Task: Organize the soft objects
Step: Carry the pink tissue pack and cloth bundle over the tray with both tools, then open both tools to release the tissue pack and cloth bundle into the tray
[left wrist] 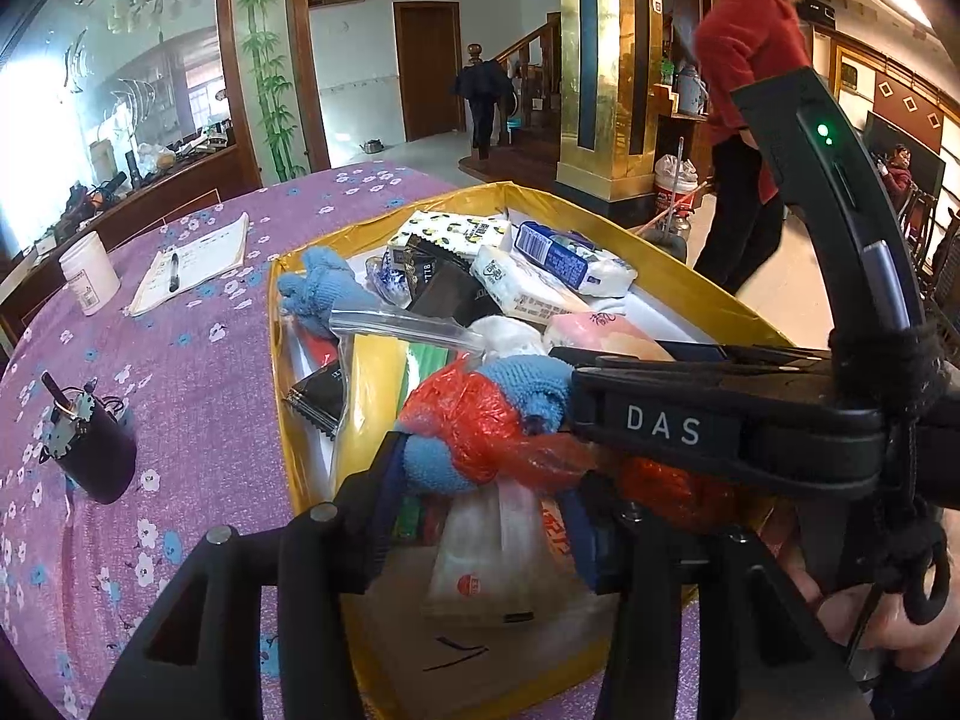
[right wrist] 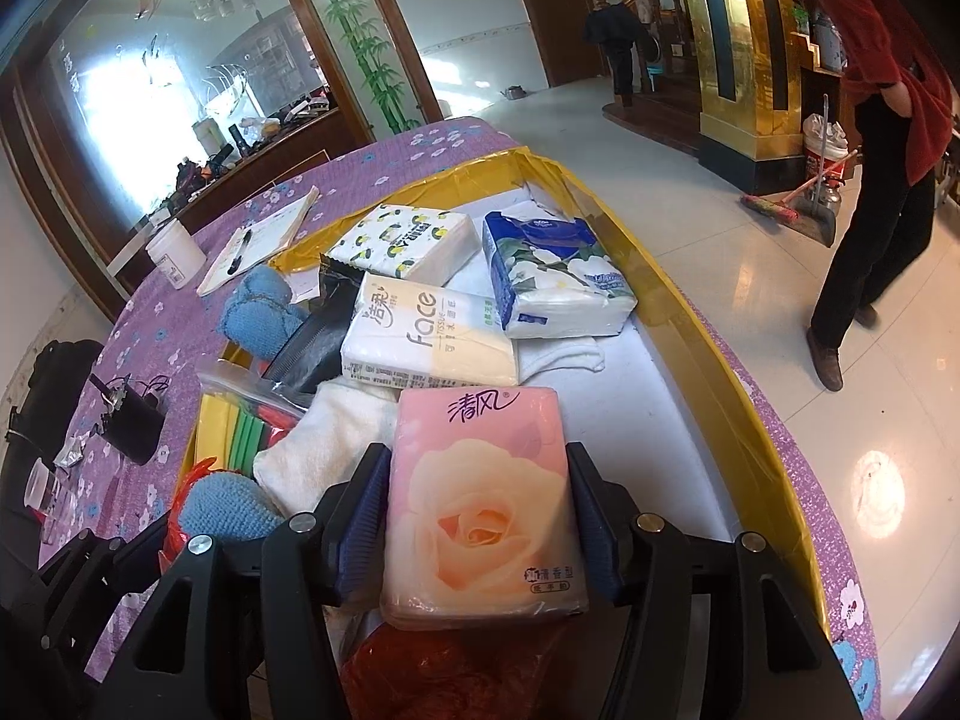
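R gripper (right wrist: 477, 525) gripped the pink rose tissue pack (right wrist: 480, 498), labelled "清风", low over the gold box (right wrist: 708, 360). 3 more tissue packs in box, one (right wrist: 429, 333) reading "Face". L gripper (left wrist: 480, 468) clamped on blue cloth (left wrist: 432, 468) w/ red bag (left wrist: 480, 420).

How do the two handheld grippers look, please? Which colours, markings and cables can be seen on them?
Both grippers are black plastic with silver round bolts. The right gripper has dark blue ribbed fingers. In the left wrist view it bears white letters "DAS", a green light and a grey cable tied on with black cord. The left gripper looks alike.
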